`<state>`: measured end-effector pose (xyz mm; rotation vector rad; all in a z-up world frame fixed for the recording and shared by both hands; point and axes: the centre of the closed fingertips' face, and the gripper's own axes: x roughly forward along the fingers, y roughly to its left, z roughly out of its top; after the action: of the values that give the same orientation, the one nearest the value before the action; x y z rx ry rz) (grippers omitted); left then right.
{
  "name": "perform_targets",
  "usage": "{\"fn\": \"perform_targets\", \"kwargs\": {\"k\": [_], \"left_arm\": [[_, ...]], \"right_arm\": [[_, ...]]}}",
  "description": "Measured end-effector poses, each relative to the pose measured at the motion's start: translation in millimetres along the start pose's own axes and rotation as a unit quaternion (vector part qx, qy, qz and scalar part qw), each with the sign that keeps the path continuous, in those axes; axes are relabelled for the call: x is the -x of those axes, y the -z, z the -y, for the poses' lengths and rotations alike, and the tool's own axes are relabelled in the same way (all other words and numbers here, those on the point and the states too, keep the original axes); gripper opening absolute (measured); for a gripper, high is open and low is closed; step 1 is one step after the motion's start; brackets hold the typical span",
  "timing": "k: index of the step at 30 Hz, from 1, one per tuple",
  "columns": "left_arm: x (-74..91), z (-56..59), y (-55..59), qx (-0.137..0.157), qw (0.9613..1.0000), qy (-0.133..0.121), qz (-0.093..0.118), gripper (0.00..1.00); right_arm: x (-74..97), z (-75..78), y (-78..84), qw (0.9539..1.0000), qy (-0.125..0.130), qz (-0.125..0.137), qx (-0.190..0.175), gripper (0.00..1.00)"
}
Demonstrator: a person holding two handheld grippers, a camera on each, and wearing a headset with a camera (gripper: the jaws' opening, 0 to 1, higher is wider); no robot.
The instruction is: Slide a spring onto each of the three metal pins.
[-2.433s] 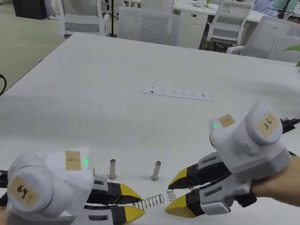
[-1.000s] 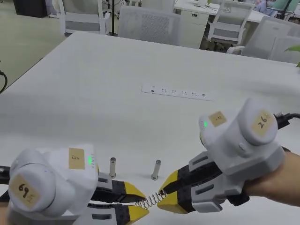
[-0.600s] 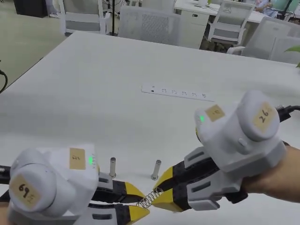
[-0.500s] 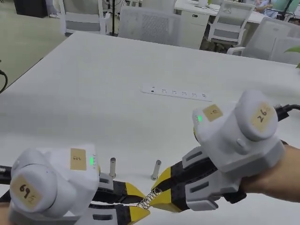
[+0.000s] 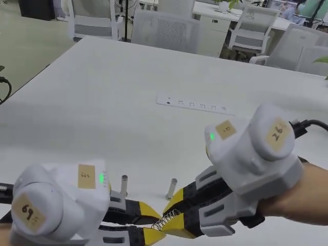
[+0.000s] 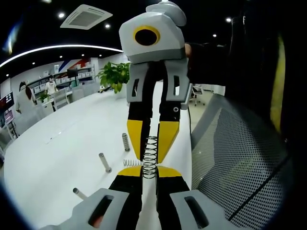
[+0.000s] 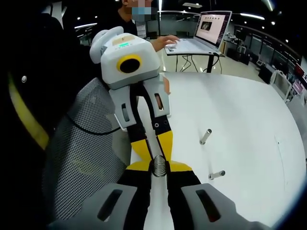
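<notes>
- Left gripper (image 5: 153, 224) is clamped tight on one end of the spring (image 5: 164, 220), down at 6 o'clock in the head view.
- Right gripper (image 5: 170, 216) pinches the other end, so the spring bridges the two tips.
- Upright on the white table (image 5: 102, 102): one metal pin (image 5: 123, 185) at 10 o'clock of the spring, a second metal pin (image 5: 171, 188) at 12.
- Power strip (image 5: 197, 105) sits well beyond.

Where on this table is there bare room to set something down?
Free: the table between the power strip and the pins, and beyond the strip to the far edge. Crowded: the near edge, where left gripper and right gripper clamp the spring beside the pins.
</notes>
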<state>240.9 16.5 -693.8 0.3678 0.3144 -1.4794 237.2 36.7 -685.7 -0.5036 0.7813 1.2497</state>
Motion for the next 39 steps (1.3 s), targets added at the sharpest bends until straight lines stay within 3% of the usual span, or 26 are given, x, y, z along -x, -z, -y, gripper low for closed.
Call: {"fn": "perform_targets", "kwargs": {"k": [25,39], "left_arm": [[1.0,-1.7,1.8,0.016,0.9999,-0.001,0.001,0.03],[2.0,-3.9,3.5,0.034,0.9994,-0.004,0.002,0.15]], "right_arm": [[-3.9,1.4,-0.3,0.9998,-0.001,-0.017,0.009,0.09],[-1.1,5.6,2.8,0.9998,0.003,-0.020,0.008,0.09]]}}
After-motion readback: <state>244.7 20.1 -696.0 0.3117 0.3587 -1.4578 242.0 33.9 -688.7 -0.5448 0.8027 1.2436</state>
